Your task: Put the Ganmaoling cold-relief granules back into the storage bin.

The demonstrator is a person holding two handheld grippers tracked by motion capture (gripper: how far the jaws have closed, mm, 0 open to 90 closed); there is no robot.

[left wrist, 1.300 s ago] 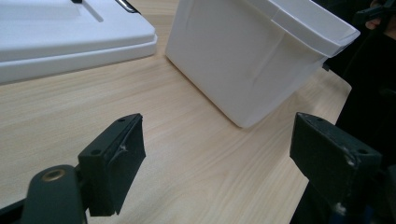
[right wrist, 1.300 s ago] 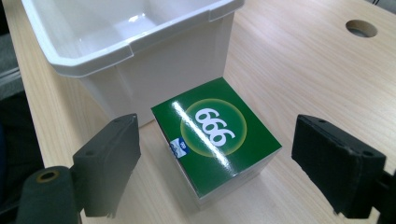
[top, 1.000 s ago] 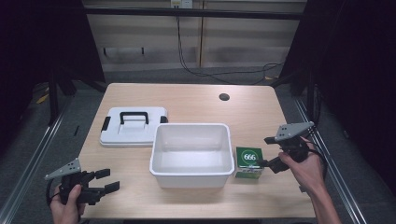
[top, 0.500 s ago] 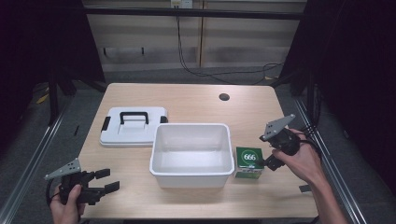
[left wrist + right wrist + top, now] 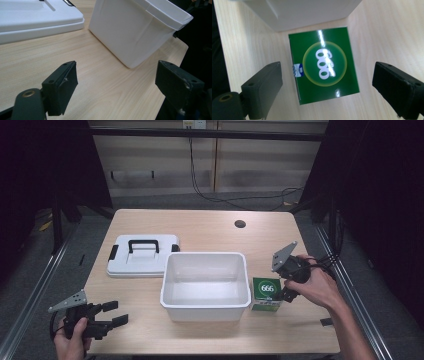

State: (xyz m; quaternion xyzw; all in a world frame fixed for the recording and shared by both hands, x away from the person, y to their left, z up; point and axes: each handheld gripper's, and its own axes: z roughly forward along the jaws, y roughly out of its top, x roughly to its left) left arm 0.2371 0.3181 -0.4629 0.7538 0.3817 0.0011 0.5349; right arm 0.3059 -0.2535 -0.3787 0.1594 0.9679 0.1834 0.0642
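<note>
Hovering over green box (image 5: 323, 67), right gripper (image 5: 329, 85) fingers spread; label readable here.

A light wooden table (image 5: 210, 227) with rounded corners carries a flat white plastic lid with a black handle (image 5: 142, 255) at its left, latches at both ends. Just right of the lid stands a deep white rectangular plastic bin (image 5: 205, 285). A small dark round hole (image 5: 240, 224) marks the tabletop's far right. Cables (image 5: 235, 202) trail across the floor beyond.
</note>
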